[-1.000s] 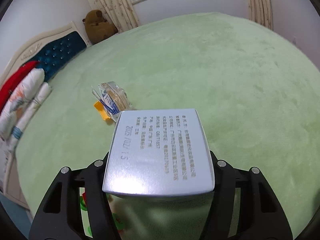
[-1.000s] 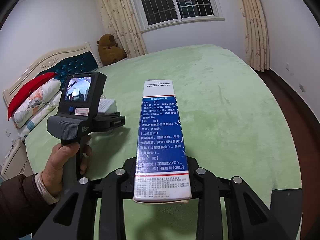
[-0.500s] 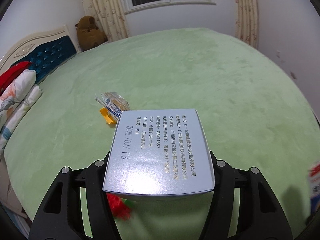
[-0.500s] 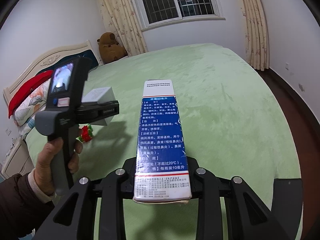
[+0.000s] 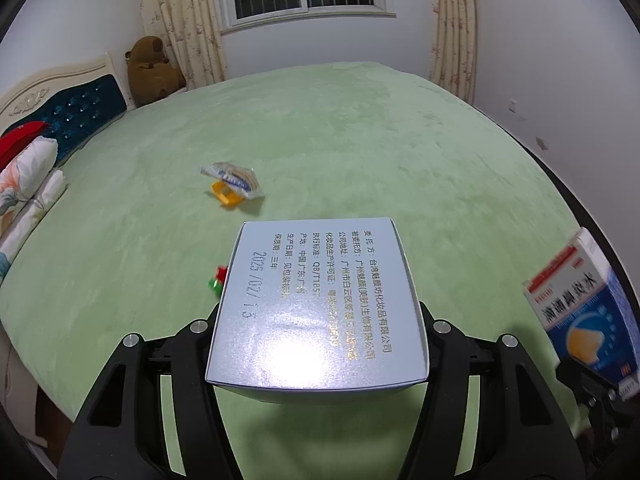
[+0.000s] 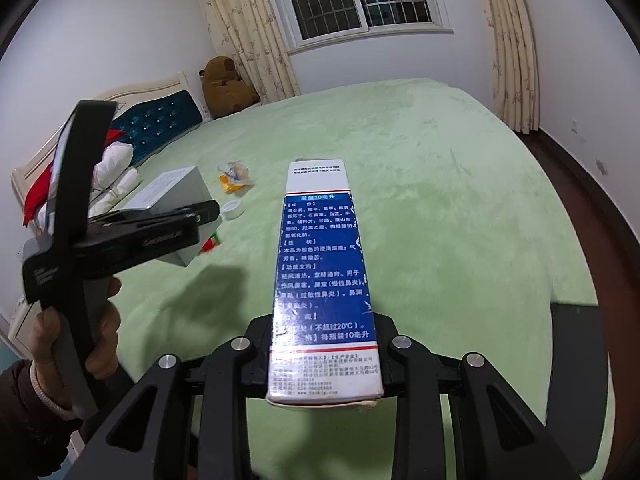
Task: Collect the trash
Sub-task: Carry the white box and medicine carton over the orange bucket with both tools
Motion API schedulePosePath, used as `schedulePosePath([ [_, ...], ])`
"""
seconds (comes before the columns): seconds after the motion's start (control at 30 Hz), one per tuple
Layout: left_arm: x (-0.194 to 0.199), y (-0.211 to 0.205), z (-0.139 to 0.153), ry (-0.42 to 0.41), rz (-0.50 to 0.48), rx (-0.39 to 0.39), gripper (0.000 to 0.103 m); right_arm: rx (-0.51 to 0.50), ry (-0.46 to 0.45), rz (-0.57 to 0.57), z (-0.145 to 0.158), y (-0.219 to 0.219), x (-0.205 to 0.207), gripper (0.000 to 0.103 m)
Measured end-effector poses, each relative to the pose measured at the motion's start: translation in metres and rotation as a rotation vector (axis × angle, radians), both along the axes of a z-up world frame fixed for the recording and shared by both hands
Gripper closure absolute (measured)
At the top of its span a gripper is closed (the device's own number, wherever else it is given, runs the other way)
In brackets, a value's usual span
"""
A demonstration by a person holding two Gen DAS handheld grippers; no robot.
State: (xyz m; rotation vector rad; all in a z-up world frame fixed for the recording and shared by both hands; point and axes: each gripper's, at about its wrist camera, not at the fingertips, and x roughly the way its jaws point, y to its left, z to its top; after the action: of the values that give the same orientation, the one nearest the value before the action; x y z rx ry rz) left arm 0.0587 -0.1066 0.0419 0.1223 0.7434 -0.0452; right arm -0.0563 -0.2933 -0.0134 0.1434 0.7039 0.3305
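Note:
My left gripper [image 5: 318,344] is shut on a silver-grey box [image 5: 316,304] with printed text, held above the green bed. It also shows in the right wrist view [image 6: 172,208]. My right gripper [image 6: 324,354] is shut on a blue and white medicine box [image 6: 322,280]; that box shows at the right edge of the left wrist view [image 5: 588,304]. On the bed lie a clear plastic wrapper [image 5: 234,178] over an orange piece [image 5: 225,197], a red and green wrapper [image 5: 218,278] and a small white cap [image 6: 233,209].
The green bedspread [image 5: 380,152] fills both views. Pillows [image 5: 24,184] and a blue headboard [image 5: 86,114] are at the left, a brown plush bear [image 5: 150,70] in the far corner. Dark floor [image 6: 592,184] runs along the bed's right side.
My left gripper has lifted and tilted up with the silver box; the wrapper now looks farther away. The right gripper has stayed still with its box.

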Motion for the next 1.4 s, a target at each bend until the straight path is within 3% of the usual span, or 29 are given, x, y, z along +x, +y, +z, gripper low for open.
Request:
schedulePosePath([
  [0.3,-0.062,0.006,-0.009,0.026,-0.076,-0.006,0.044,0.005,0.023,0.052,-0.004,0.026,-0.049,0.072],
  [0.7,-0.147,0.021,-0.045,0.100,-0.222,-0.017,0.044,0.005,0.071,0.129,-0.014,0.048,-0.112,0.072],
  [0.97,-0.180,0.035,-0.069,0.142,-0.264,-0.002,0.044,-0.014,0.153,0.157,-0.035,0.054,-0.141,0.072],
  [1.4,-0.195,0.046,-0.136,0.358,-0.281,0.025,0.044,-0.035,0.354,0.214,-0.088,0.063,-0.170,0.072],
])
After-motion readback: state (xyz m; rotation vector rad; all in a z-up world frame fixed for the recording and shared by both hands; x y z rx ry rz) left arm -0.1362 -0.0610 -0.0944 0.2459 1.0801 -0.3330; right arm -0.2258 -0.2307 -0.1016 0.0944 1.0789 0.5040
